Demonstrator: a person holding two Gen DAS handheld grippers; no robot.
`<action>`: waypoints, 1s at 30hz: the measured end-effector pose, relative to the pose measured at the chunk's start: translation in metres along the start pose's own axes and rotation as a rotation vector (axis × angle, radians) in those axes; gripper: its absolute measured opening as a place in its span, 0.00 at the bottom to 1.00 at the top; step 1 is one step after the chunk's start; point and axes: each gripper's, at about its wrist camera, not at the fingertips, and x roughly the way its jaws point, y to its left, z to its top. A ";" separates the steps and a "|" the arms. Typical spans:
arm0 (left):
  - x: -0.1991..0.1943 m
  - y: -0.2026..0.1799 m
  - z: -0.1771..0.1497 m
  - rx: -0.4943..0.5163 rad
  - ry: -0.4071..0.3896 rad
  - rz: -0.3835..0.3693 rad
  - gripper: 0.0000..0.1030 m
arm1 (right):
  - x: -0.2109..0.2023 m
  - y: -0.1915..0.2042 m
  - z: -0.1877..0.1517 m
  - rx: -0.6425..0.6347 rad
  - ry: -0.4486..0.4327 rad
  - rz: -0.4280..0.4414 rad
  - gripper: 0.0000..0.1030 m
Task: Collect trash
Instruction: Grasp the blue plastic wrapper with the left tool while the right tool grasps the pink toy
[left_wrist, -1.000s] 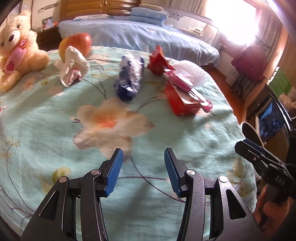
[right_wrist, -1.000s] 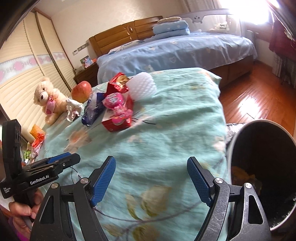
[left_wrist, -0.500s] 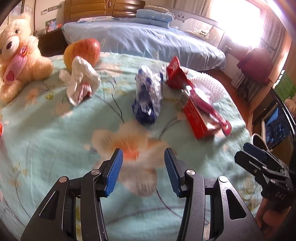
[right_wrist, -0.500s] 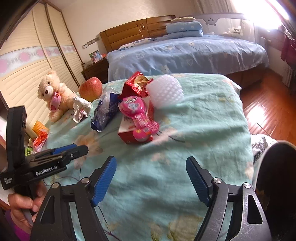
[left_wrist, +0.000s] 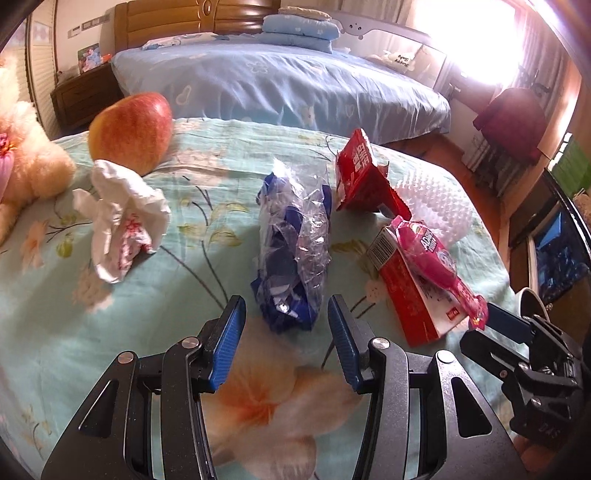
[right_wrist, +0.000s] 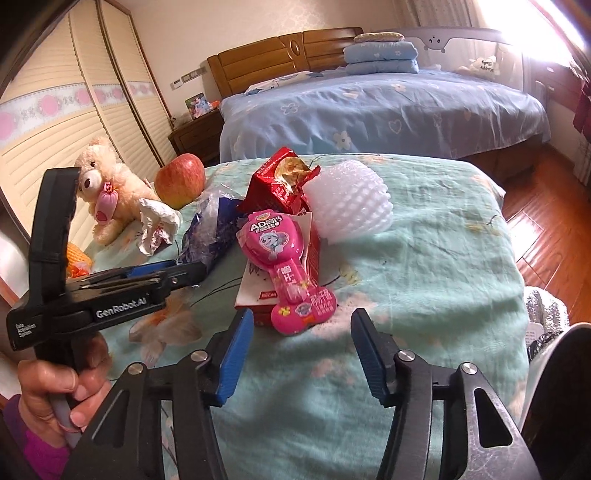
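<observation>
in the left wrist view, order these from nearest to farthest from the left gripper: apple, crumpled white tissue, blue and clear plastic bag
From the left gripper:
1. Blue and clear plastic bag, straight ahead, its near end just beyond the fingertips.
2. Crumpled white tissue, farther out on the left.
3. Apple, behind the tissue at the far left of the cloth.

left claw (right_wrist: 184, 275): "GenRobot.AI", "Data Acquisition System" | pink packet (right_wrist: 286, 273): "AD"
</observation>
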 end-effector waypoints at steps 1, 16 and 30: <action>0.002 -0.001 0.000 0.005 0.002 -0.001 0.45 | 0.001 -0.001 0.001 0.000 0.002 0.001 0.49; -0.024 -0.012 -0.019 0.032 -0.057 0.005 0.26 | -0.016 -0.002 -0.007 0.010 -0.025 0.026 0.34; -0.052 -0.036 -0.054 0.045 -0.052 -0.052 0.26 | -0.054 -0.017 -0.047 0.046 -0.028 0.011 0.34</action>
